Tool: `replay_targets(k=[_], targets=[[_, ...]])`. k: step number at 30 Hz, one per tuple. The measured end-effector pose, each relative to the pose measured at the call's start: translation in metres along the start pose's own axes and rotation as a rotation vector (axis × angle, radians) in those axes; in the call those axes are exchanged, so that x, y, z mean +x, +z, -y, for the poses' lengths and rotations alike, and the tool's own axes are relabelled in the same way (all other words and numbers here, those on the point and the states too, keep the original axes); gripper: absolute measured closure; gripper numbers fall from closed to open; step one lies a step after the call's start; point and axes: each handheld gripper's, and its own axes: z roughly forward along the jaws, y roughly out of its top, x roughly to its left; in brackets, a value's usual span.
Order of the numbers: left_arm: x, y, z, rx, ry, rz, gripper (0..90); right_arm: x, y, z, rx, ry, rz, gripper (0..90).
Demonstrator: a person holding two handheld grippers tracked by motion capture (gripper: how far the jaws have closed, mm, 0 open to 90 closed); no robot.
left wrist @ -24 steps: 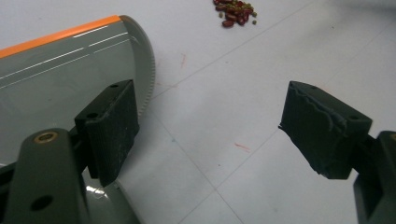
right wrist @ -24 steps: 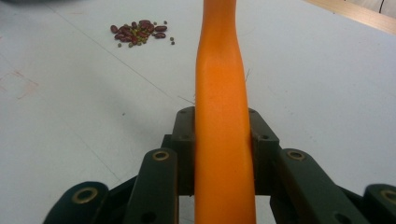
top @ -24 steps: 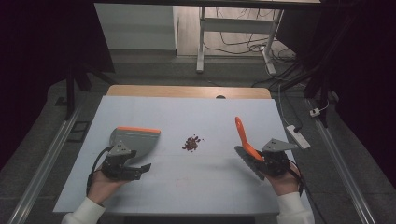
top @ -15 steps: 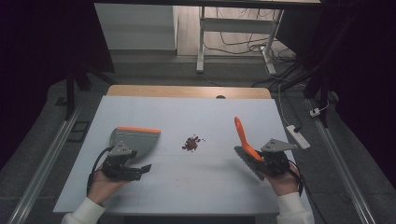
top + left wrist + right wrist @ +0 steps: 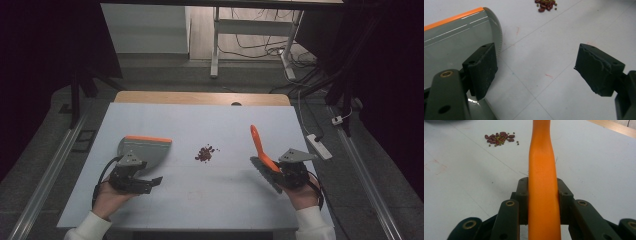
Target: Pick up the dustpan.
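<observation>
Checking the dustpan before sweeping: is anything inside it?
The dustpan looks bare inside; the beans lie apart on the table. The left tongs cover its near corner, so that part stays unseen.

In the right gripper view, the orange handle (image 5: 543,182) clamped between the right tongs (image 5: 543,195) is cut off at the top and bottom edges, so neither end is seen. In the left gripper view, the dustpan (image 5: 456,42) beside the left tongs (image 5: 544,72) is cut off at the left edge and partly hidden behind one jaw. The beans (image 5: 205,153) lying between both tongs are too small to be counted.
</observation>
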Motion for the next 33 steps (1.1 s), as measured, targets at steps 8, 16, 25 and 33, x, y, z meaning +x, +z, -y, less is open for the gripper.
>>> replay_targets(k=[8, 16, 25, 33], targets=[[-0.001, -0.002, -0.009, 0.036, -0.037, -0.029, 18.9, 0.000, -0.002, -0.001, -0.015, 0.014, -0.004, 69.8], [0.002, -0.017, -0.024, 0.085, -0.103, -0.123, 19.7, -0.001, -0.003, -0.001, -0.018, 0.008, -0.003, 69.8], [0.005, -0.029, -0.024, 0.085, -0.164, -0.179, 18.8, -0.002, -0.005, -0.002, -0.022, 0.012, 0.006, 69.8], [0.020, -0.030, -0.013, 0.112, -0.226, -0.223, 18.3, 0.000, -0.003, -0.002, -0.015, -0.001, 0.001, 69.8]])
